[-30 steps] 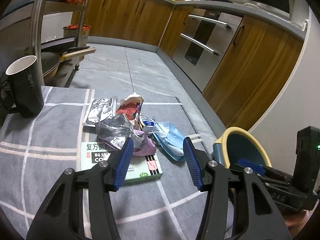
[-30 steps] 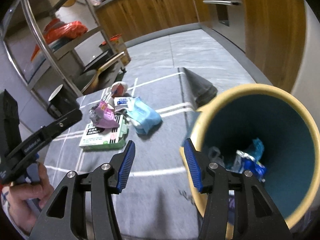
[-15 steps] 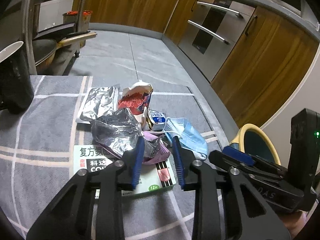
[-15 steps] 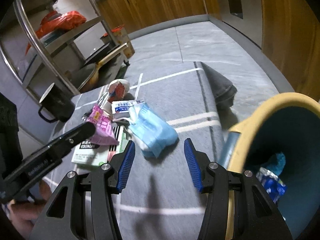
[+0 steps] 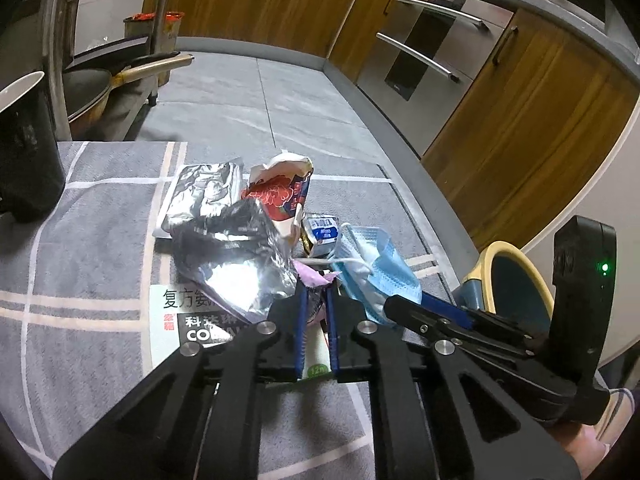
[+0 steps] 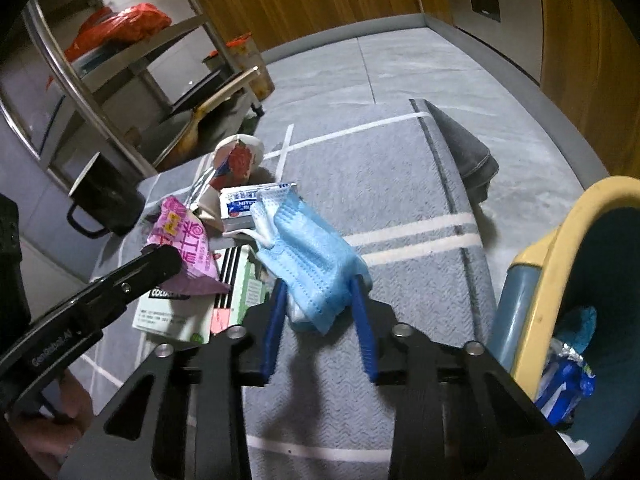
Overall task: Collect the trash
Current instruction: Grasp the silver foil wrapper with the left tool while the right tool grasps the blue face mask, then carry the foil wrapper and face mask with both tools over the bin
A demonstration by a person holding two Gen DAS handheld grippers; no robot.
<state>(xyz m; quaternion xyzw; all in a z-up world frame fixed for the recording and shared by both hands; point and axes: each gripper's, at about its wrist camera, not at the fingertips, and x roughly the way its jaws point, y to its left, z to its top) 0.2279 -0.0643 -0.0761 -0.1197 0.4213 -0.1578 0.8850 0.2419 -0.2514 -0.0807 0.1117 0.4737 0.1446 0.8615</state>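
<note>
A pile of trash lies on the grey checked cloth (image 5: 80, 320): crumpled foil (image 5: 236, 256), a red-and-white carton (image 5: 280, 196), a small milk box (image 5: 322, 232), a green medicine box (image 6: 180, 312), a pink wrapper (image 6: 188, 248) and a blue face mask (image 6: 312, 256). My left gripper (image 5: 316, 300) is shut on the pink wrapper (image 5: 314, 280). My right gripper (image 6: 318, 292) is open with its fingers either side of the mask's near end. The yellow-rimmed blue bin (image 6: 568, 264) stands at the right with wrappers inside.
A black mug (image 5: 24, 148) stands at the cloth's far left. A metal rack (image 6: 120, 64) with pans is behind the table. Wooden cabinets and an oven (image 5: 424, 48) line the far side. The table's right edge runs beside the bin.
My left gripper moved forward and closed on the pink wrapper. My right gripper swung left from the bin to the blue mask and narrowed around it.
</note>
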